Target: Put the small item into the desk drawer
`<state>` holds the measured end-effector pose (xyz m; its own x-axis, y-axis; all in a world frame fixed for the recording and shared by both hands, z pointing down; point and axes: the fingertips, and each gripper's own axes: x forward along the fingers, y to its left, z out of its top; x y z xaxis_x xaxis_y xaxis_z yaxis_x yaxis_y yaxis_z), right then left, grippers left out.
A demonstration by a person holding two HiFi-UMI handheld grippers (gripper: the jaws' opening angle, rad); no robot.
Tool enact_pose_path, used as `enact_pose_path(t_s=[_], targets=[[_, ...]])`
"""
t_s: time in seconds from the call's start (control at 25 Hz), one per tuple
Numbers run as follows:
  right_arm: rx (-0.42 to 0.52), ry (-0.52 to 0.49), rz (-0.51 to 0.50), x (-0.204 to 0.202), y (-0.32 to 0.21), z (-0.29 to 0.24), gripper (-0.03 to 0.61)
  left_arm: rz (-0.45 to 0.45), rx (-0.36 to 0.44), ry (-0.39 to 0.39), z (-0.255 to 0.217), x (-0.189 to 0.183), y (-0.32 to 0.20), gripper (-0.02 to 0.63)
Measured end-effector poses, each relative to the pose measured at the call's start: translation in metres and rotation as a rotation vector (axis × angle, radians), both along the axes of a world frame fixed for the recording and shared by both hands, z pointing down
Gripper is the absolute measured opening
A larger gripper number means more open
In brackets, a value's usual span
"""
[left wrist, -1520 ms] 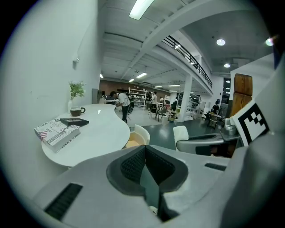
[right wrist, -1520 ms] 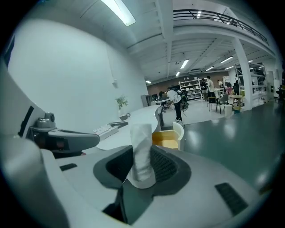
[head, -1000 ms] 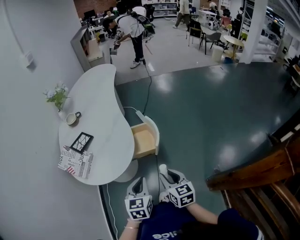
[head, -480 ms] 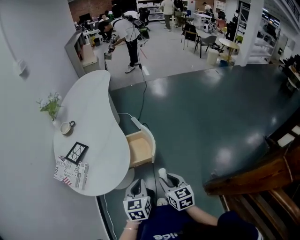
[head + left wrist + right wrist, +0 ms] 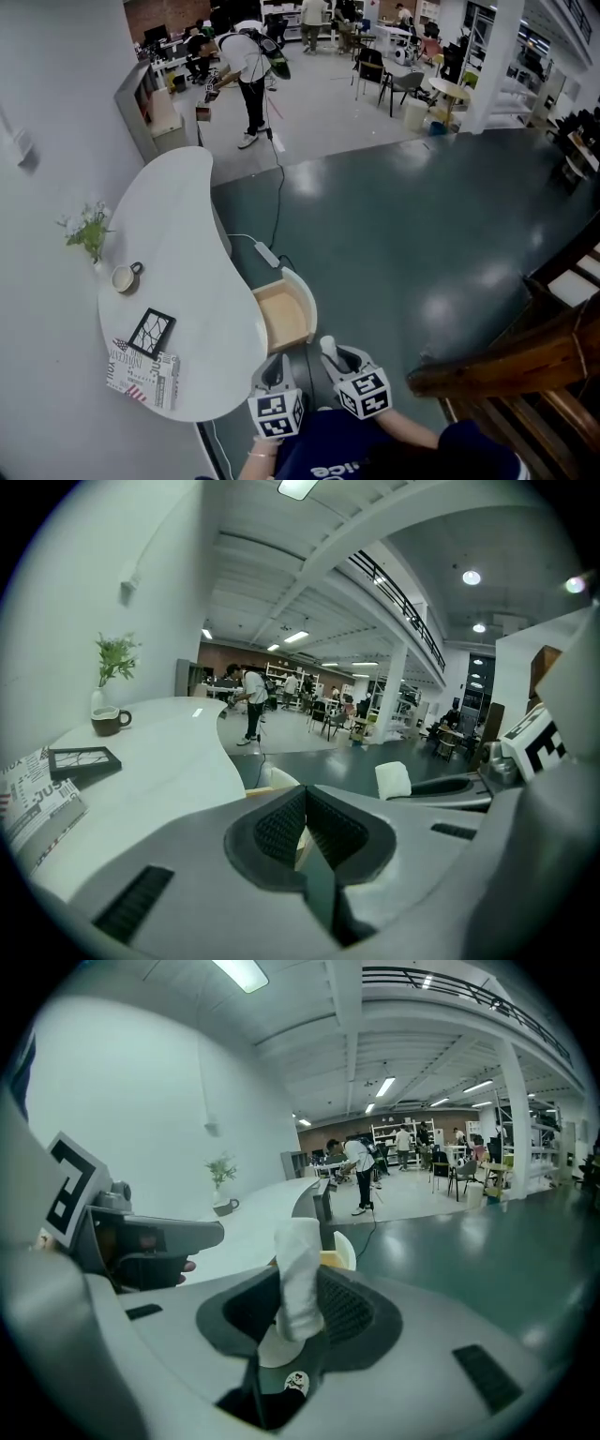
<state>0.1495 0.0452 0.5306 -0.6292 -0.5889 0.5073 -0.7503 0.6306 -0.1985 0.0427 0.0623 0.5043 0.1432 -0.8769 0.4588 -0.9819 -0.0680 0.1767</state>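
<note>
Head view showed the drawer [image 5: 284, 317] open at the desk [image 5: 178, 272] edge. Left gripper view showed the left gripper [image 5: 305, 825] with jaws together, empty. Only the right gripper view showed the right gripper [image 5: 298, 1316] clamped on the small item [image 5: 300, 1265], perhaps rolled cloth.

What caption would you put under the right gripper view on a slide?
Right gripper grips a small white item, aimed at the open desk drawer ahead.
</note>
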Motion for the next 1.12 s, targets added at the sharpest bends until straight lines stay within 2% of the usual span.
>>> enact_pose_path(t_s=[0.6,0.76,1.12], targets=[[-0.055,0.047,0.040,-0.082,-0.075,0.010,0.132,0.084,-0.038,0.032,0.013,-0.075,-0.069,0.005],[-0.072,0.055,0.050,-0.087,-0.092,0.014,0.132,0.061,-0.057,0.056,0.018,-0.088,-0.081,0.005],[-0.119,0.053,-0.034,-0.106,-0.125,0.021,0.133,-0.026,-0.072,0.063,0.018,-0.106,-0.104,0.005]])
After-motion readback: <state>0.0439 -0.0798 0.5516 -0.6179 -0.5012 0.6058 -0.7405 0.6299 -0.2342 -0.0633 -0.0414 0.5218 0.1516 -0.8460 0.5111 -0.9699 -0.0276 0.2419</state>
